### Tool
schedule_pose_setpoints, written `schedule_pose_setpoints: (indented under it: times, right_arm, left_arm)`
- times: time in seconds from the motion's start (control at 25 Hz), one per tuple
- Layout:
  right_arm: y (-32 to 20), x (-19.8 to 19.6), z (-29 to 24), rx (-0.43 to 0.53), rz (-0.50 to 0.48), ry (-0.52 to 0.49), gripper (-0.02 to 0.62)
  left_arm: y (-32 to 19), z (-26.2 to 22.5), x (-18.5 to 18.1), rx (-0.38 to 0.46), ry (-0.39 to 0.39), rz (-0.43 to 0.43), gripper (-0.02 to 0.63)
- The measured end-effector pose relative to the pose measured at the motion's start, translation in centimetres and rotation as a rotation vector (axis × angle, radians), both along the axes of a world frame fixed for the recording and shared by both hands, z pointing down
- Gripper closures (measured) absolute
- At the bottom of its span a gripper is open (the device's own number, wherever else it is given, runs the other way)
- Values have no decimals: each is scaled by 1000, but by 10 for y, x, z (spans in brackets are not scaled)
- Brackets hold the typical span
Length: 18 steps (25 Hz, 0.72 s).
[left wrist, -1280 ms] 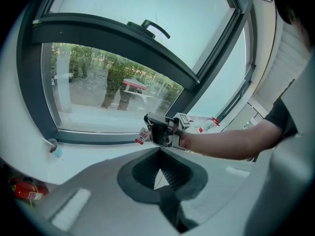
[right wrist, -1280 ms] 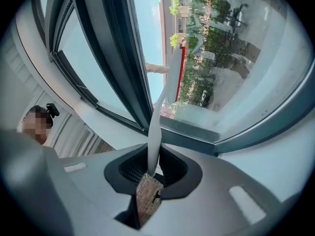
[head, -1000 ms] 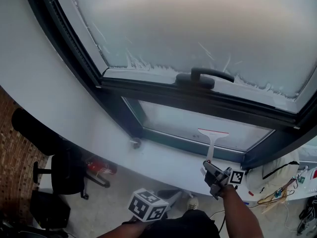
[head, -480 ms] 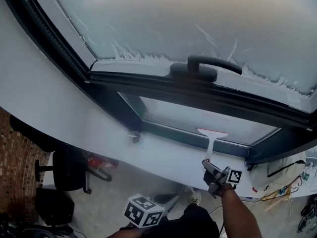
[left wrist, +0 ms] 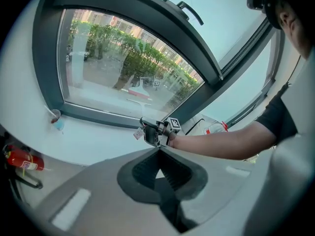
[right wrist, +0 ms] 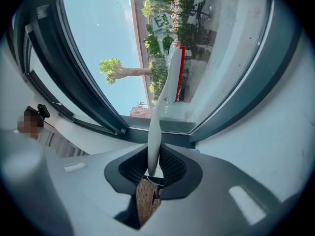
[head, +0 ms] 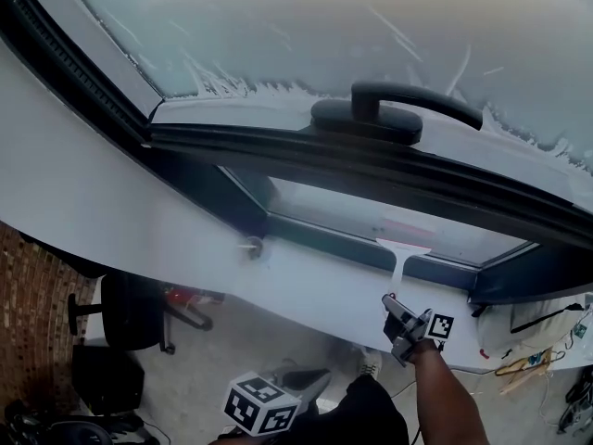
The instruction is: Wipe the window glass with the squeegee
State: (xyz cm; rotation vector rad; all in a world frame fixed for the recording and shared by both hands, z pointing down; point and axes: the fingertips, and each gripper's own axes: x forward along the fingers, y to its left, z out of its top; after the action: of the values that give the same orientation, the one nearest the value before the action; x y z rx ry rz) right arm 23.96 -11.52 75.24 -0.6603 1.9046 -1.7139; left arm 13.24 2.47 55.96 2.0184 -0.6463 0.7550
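Note:
A white squeegee (head: 400, 252) with a red blade edge lies against the lower window glass (head: 352, 213), near its bottom frame. My right gripper (head: 401, 320) is shut on the squeegee's handle, just below the sill. In the right gripper view the handle (right wrist: 158, 117) rises from between the jaws of the right gripper (right wrist: 153, 167) to the blade (right wrist: 176, 70) on the pane (right wrist: 211, 38). My left gripper (head: 260, 406) hangs low, away from the window. In the left gripper view the left gripper (left wrist: 158, 167) is shut with nothing in it, and it looks at the right gripper (left wrist: 156, 132).
A black window handle (head: 394, 108) sits on the frosted upper sash. A small cup (head: 252, 247) stands on the white sill (head: 306, 290). Below are a black chair (head: 130, 309), a fire extinguisher (left wrist: 19, 159) and cables (head: 519, 364) at the right.
The head view has drawn closer to the window. The right gripper still holds the squeegee low on the lower pane. The left gripper has sunk lower in the frame.

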Motion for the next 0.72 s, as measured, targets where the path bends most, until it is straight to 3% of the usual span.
schedule_pose_setpoints:
  times: [0.4, 0.72]
  right_arm:
    - [-10, 7, 60, -81, 6, 13, 512]
    - [-10, 2, 88, -133, 9, 11, 512]
  left_arm:
    - [-1, 37, 5, -78, -12, 15, 606]
    - [-6, 48, 2, -94, -17, 21, 606]
